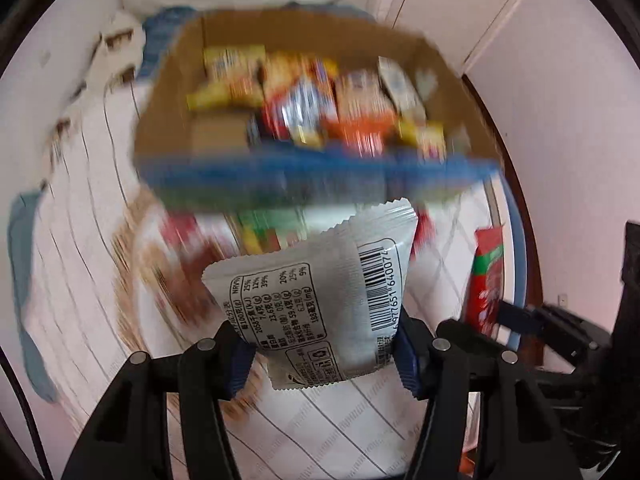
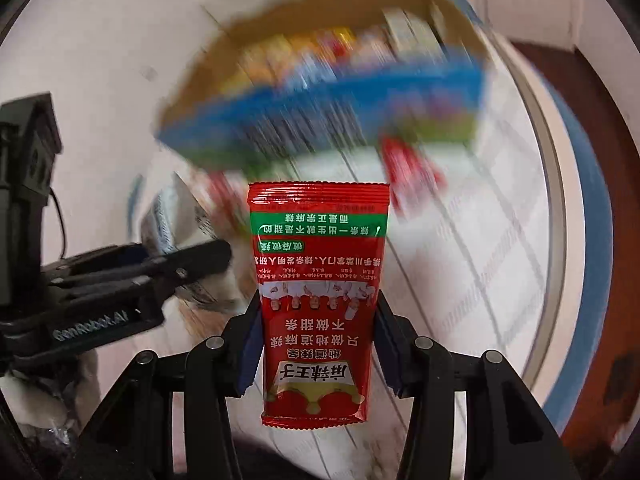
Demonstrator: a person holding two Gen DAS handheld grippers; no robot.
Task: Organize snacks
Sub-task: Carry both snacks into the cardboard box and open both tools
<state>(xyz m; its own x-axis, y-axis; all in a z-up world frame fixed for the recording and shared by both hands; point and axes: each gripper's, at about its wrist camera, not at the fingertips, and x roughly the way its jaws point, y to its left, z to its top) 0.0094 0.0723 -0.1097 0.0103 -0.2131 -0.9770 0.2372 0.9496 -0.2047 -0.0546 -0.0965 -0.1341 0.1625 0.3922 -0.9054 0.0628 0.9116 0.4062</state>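
The left tool [image 1: 326,354] pinches a white crinkled snack packet [image 1: 320,300] at lower centre, its top pointing up-frame. The right tool [image 2: 318,354] pinches a red foil snack sachet [image 2: 318,300] likewise. A blurred snack-filled cardboard box [image 1: 168,92] sits in the upper frame.

The white packet [image 1: 320,292] is crinkled, faintly shiny plastic film with saw-cut ends and printed black text; the red packet [image 2: 318,300] is glossy plastic film, creased at its sealed top; the box [image 1: 168,92] is matt brown cardboard inside, with a printed blue front. The grippers' [image 1: 324,354] arms are matt black plastic with small bright metal pins; their pads [image 1: 408,356] are ribbed blue; the tabletop [image 1: 360,420] is smooth, pale, with thin grey lines.
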